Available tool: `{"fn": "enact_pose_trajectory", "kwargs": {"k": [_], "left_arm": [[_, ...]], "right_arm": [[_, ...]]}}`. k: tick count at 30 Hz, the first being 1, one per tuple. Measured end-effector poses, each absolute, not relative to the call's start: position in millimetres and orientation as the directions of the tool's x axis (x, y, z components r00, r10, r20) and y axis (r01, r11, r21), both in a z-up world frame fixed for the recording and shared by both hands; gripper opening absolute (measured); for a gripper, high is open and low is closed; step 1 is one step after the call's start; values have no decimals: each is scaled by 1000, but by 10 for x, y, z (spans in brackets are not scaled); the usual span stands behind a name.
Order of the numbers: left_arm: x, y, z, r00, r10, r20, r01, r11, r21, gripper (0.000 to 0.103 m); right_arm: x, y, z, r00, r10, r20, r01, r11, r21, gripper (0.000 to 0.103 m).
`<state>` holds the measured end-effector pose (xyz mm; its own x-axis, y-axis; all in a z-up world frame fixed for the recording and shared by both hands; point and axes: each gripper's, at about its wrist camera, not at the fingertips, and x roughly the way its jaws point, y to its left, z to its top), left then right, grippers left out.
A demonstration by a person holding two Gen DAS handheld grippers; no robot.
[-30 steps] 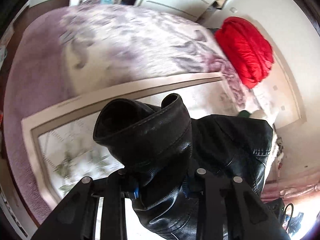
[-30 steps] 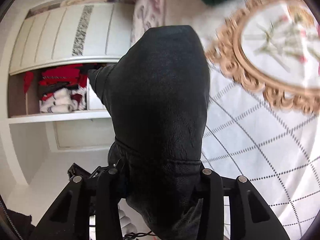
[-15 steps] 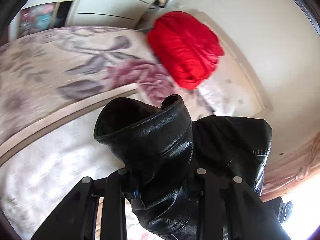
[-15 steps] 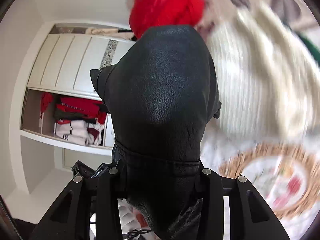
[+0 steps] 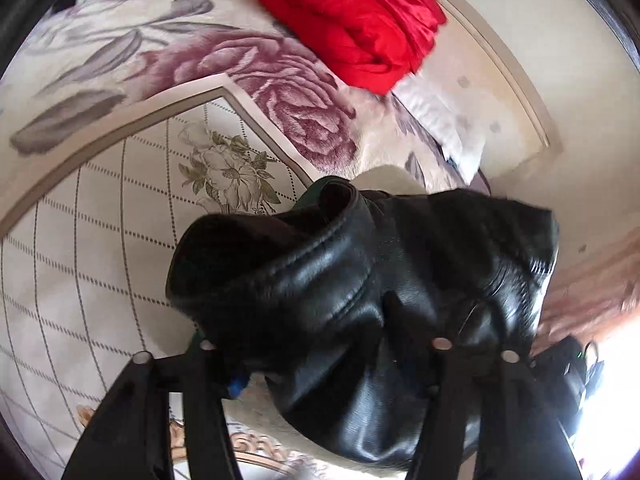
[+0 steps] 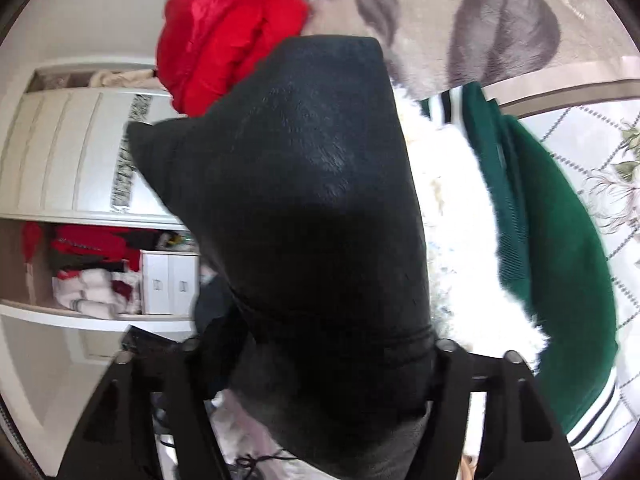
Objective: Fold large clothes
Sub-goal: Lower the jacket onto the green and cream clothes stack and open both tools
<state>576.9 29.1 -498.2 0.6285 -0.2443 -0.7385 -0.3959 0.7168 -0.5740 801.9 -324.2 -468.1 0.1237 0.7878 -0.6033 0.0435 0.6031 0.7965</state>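
A: On our left wrist view, the left gripper is clamped on the black leather jacket, held above the bed; the red bundle has swung nearer.

B: On the right, our right gripper grips the jacket too; a green garment has appeared below. We're carrying it across.

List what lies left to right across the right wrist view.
Wardrobe shelf of folded clothes → black leather jacket held by the right gripper → white fluffy garment → green jacket.
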Motion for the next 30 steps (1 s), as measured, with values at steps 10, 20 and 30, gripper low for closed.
{"fn": "enact_pose_trajectory", "kwargs": {"k": [10,20,30], "left_arm": [[5678,-255,-4323,549,19,-835,-240,961,-136,95],[4821,-578,-3313,574,33,-818,-104,994,-34,99],[3577,-563,-1744,612,-15,-791,-68,995,-72,101]], "right_arm": [[7146,-2694,-3824,385,33,-922,-40,999,20,100],[5842,-2597,-2688,468,-126,-875,61,992,-110,101],[3922,-2479,-680,569,-178,-803,128,984,-127,101]]}}
